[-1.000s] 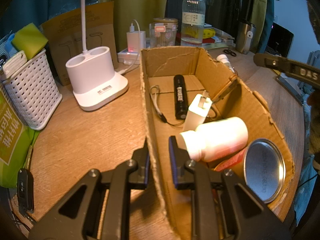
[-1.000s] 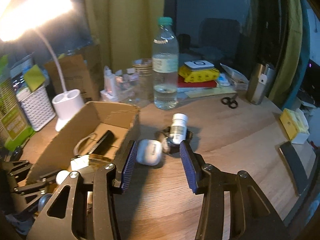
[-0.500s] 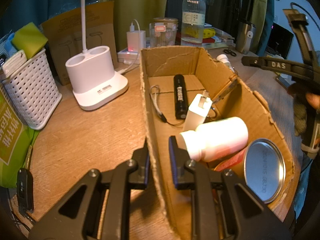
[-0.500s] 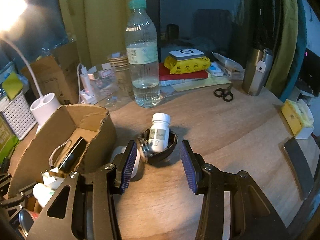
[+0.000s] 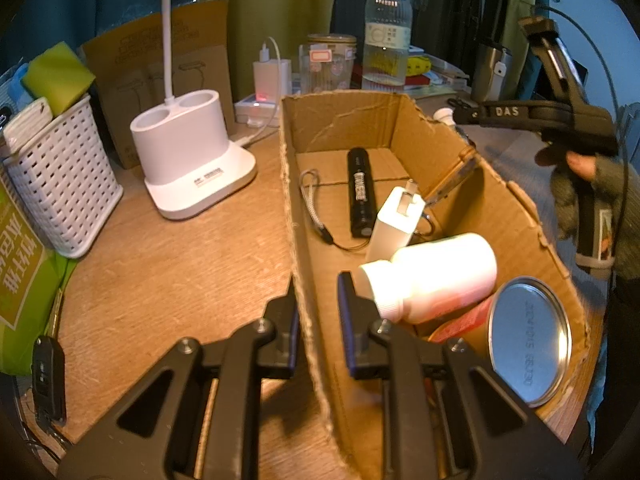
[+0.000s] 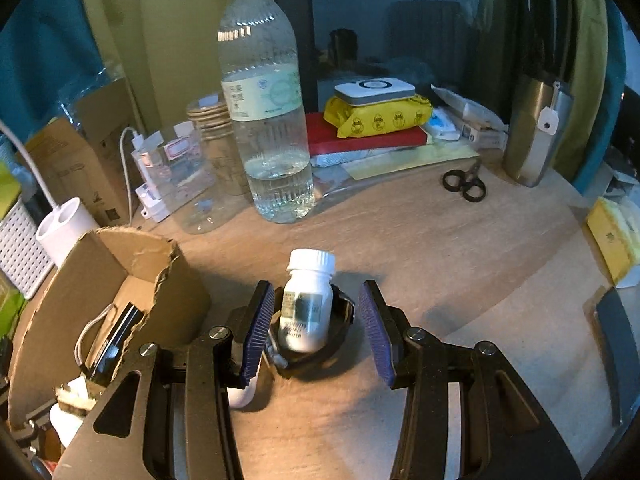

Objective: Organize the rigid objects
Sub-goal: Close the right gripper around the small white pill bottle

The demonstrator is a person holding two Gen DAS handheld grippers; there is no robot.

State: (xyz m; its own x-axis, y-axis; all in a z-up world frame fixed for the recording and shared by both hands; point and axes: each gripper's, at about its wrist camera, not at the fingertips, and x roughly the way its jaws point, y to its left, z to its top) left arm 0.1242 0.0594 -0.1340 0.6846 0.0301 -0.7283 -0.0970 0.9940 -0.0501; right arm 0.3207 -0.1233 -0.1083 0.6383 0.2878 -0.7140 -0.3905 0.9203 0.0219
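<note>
Line up your right hand-held gripper on the small white pill bottle before you close.

Your right hand-held gripper [image 6: 316,320] has its blue-padded jaws apart, one on each side of the small white plastic pill bottle with a ribbed cap [image 6: 307,304], neither pad touching it. The bottle stands in a shallow black dish-like holder [image 6: 340,330] on the wooden table [image 6: 460,248], just beside the torn brown cardboard box [image 6: 120,276]. Aim the pads at the bottle's body above the holder's rim (not the rim itself), and close squarely so it does not tip. Your left hand-held gripper [image 5: 318,312] is clamped on the box's near wall [image 5: 308,320]; I judge that grip worth holding so the box stays put. Inside lie a black cylindrical flashlight [image 5: 360,192], a white plug adapter [image 5: 396,224], a large white plastic bottle [image 5: 432,276] and a round metal tin [image 5: 528,340], so choose a free spot.
</note>
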